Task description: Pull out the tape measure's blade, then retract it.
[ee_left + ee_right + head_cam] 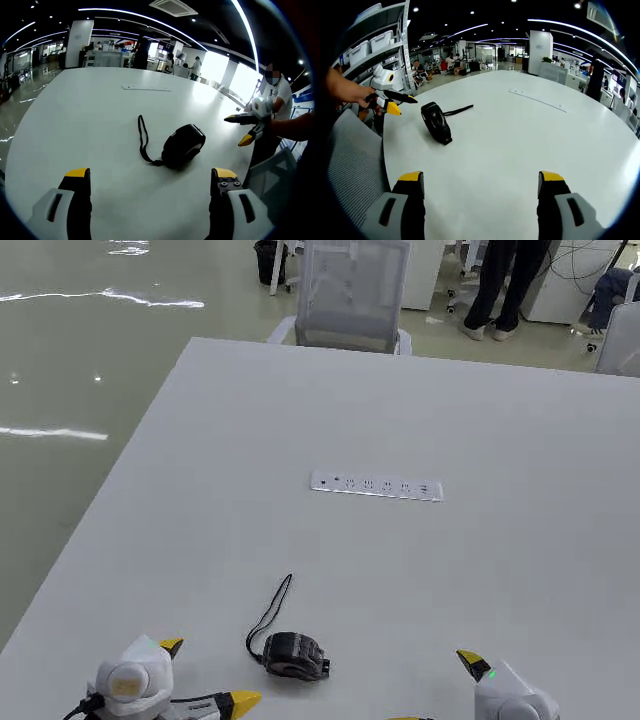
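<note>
In the head view the tape measure [295, 653] lay on the white table [400, 410] near its close edge, between the left gripper [208, 672] and the right gripper [440, 690], with a power strip [375, 486] farther off. The left gripper view added that its own jaws stood wide apart, holding nothing, with the tape's black strap [142, 137] trailing away. The right gripper view showed its jaws equally spread and empty, the tape measure ahead and to the left.

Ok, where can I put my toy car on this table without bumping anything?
Lots of bare table between the power strip and the chair, and on both sides of the strip. It's crowded at the near edge: the tape measure sits between the left claw and right claw.
</note>
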Available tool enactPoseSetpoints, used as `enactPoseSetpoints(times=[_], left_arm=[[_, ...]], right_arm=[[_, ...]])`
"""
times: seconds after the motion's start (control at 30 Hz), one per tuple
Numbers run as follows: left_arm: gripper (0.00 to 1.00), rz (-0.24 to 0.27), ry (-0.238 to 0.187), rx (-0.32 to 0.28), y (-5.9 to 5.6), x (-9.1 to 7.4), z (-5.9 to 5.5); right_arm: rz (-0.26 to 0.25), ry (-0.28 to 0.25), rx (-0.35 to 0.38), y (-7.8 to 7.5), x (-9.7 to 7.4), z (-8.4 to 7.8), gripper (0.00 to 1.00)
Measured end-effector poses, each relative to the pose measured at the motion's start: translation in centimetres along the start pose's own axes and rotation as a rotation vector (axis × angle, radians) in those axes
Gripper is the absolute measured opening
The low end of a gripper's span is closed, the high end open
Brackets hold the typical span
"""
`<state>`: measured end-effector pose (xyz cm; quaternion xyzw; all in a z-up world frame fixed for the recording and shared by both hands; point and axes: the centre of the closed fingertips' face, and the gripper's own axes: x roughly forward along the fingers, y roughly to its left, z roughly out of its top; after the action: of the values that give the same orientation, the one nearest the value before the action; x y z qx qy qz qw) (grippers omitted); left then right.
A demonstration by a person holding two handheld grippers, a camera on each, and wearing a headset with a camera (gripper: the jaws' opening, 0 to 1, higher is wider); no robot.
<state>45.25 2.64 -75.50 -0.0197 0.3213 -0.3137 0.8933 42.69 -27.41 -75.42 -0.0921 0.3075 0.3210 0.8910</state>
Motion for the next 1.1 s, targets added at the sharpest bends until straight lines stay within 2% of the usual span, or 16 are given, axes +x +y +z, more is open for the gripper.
enactPoseSetpoints(times=[0.13,0.2,0.3,0.47,0.6,0.83,1.0,1.1], left_arm=[[0.99,0.020,-0.051,0.012,1.1,-1.8,0.3],[0.99,0.036,-0.054,0.027,1.7,-2.7,-0.1],[0.99,0.048,-0.057,0.004,2.8,-3.8,-0.5],[0.99,0.059,-0.107,-0.014,3.7,-5.8,0.4],[0.99,0.068,-0.098,0.005,4.4,-6.7,0.4],[0.99,0.085,-0.120,0.008,5.4,-7.6,1.3],[0.99,0.070,-0.128,0.020,4.8,-7.6,1.6],[0.99,0.054,-0.118,0.017,4.3,-7.3,1.2]], right_arm=[[-0.035,-0.026,0.031,-0.5,-1.6,-0.2,0.98],[-0.042,-0.029,0.031,-0.8,-2.3,-0.6,0.99],[-0.050,-0.027,0.031,-1.2,-3.3,-1.0,1.00],[-0.077,-0.034,0.043,-2.1,-5.2,-1.4,1.00],[-0.091,-0.029,0.054,-2.5,-6.3,-2.1,1.00],[-0.105,-0.021,0.059,-3.1,-7.7,-3.6,1.00],[-0.139,-0.049,0.087,-3.8,-9.3,-3.7,1.00],[-0.139,-0.035,0.093,-3.6,-9.5,-4.6,1.00]])
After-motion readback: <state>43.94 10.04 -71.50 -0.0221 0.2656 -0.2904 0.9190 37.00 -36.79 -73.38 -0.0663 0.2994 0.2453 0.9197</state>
